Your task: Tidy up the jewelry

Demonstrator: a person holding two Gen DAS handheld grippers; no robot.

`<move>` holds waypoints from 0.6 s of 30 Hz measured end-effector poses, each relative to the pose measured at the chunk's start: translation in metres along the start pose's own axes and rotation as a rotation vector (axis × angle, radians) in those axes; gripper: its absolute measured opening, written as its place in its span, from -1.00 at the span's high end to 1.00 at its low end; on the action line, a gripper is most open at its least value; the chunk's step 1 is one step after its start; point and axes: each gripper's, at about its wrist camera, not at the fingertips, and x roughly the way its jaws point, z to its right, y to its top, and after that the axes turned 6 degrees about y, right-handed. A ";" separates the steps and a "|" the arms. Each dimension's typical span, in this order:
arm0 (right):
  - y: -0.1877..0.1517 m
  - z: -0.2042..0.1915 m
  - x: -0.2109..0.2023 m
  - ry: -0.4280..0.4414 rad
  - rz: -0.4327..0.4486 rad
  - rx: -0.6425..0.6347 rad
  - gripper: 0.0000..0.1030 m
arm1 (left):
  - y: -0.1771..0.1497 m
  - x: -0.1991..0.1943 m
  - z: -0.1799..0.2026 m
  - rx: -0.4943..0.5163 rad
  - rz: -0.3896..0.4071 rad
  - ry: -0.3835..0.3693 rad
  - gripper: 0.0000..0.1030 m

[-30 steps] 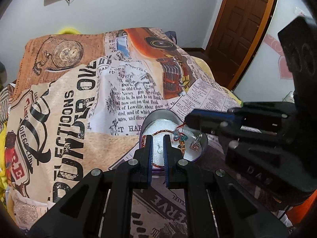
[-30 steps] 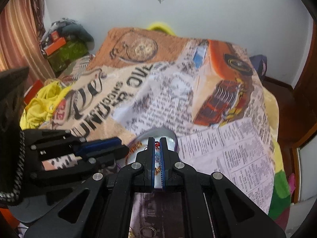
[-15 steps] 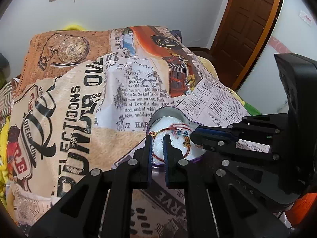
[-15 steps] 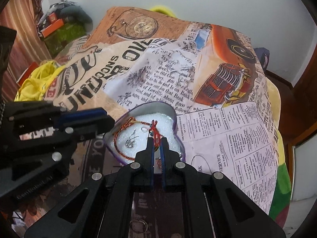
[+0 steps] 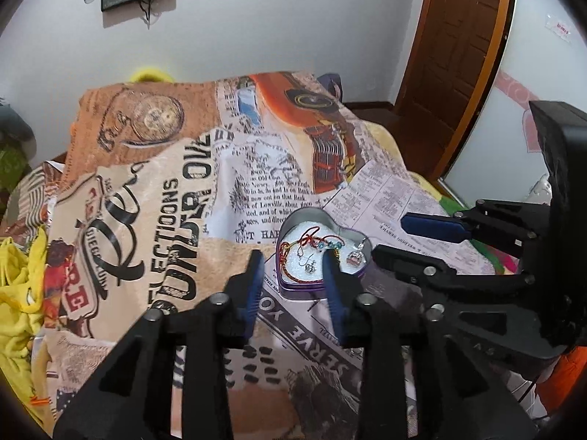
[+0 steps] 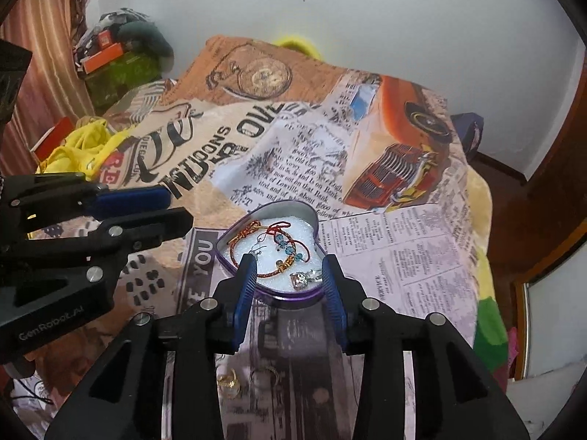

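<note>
Backing both tongs away from the heart-shaped tin (image 6: pixel 273 216) looks like the step in hand, and doing it well means lifting straight clear so no blue pad snags the bracelet cord. The left tongs (image 5: pixel 293 269) and the right tongs (image 6: pixel 288 275) have both just been opening; each pair now stands spread with nothing between the pads, and the tin shows through both gaps. The tin sits on the bed, on the printed blanket (image 6: pixel 396 234), toward the near edge and roughly midway across it.

Inside the tin, a red and gold corded bracelet (image 6: pixel 256 249) with blue glass beads lies curled on a white, grainy foam lining. A small silver earring (image 6: pixel 302 278) rests near the tin's near rim, and another hook earring lies within the cord's loop. Thin cord and tiny hooks like these would catch easily on ribbed pads, so a slow, clean withdrawal is the safe judgement.

The tin itself is thin metal, purple outside and bare silver on the inner wall, its low rim easy to tip if nudged. The blanket is soft, plush and uneven, giving the tin no firm footing. Two gold rings (image 6: pixel 229 383) lie on the blanket nearer the bed's edge, below the right tongs, probably next to go in.
</note>
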 end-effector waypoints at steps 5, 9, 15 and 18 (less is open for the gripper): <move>-0.005 -0.001 -0.026 -0.010 0.036 0.016 0.35 | 0.000 -0.020 0.003 -0.008 0.010 0.004 0.26; -0.015 -0.002 -0.042 -0.026 0.058 0.021 0.35 | -0.006 -0.031 0.007 -0.009 0.012 0.009 0.19; -0.030 -0.002 -0.063 -0.049 0.090 0.033 0.35 | -0.024 -0.034 0.017 -0.004 -0.022 -0.005 0.19; -0.037 -0.001 -0.066 -0.044 0.087 0.041 0.35 | -0.035 -0.030 0.024 0.007 -0.049 -0.017 0.19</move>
